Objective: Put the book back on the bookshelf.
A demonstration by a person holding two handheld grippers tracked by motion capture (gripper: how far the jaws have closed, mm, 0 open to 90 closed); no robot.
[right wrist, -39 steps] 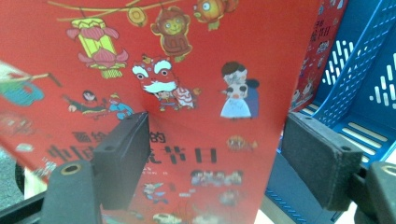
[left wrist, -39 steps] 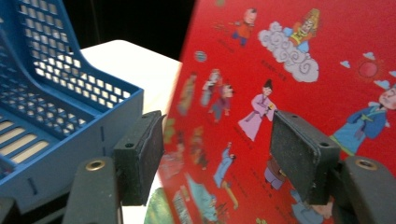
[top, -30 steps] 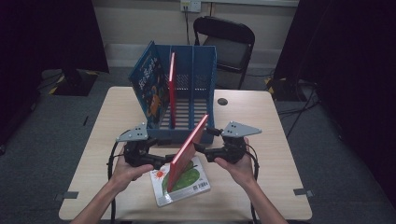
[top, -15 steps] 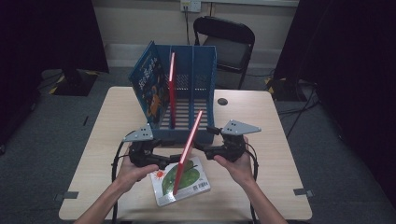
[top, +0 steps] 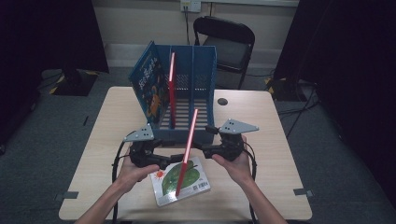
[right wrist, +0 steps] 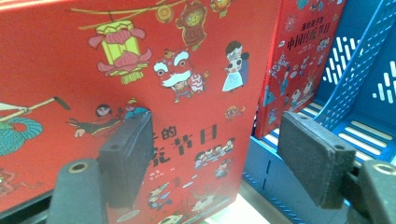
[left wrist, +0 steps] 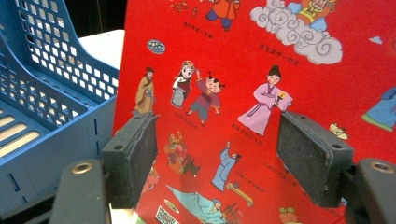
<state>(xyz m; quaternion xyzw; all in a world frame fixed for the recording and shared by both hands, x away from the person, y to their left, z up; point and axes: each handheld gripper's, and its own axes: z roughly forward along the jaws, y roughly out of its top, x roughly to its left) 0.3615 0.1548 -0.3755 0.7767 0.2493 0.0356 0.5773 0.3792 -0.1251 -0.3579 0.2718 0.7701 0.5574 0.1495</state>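
In the high view, the red book [top: 187, 148] now stands nearly upright on its lower edge, on top of the green-leaf book [top: 181, 181] lying flat on the tabletop [top: 261, 116]; a second ago it leaned far more to the right. The left claw [top: 175, 159] and right claw [top: 200, 147] flank it from either side, just in front of the blue rack [top: 196, 79], where another red book [top: 172, 88] and a blue book [top: 148, 86] already stand.

In the left gripper view, the left claw [left wrist: 217, 163] is wide open, its jaws facing the red book's back cover [left wrist: 261, 84] without pinching it.

In the right gripper view, the right claw [right wrist: 217, 163] gapes too, gripping nothing, close before the front cover [right wrist: 140, 70]. Raised this far, the book looks ready to be lifted into a free slot.
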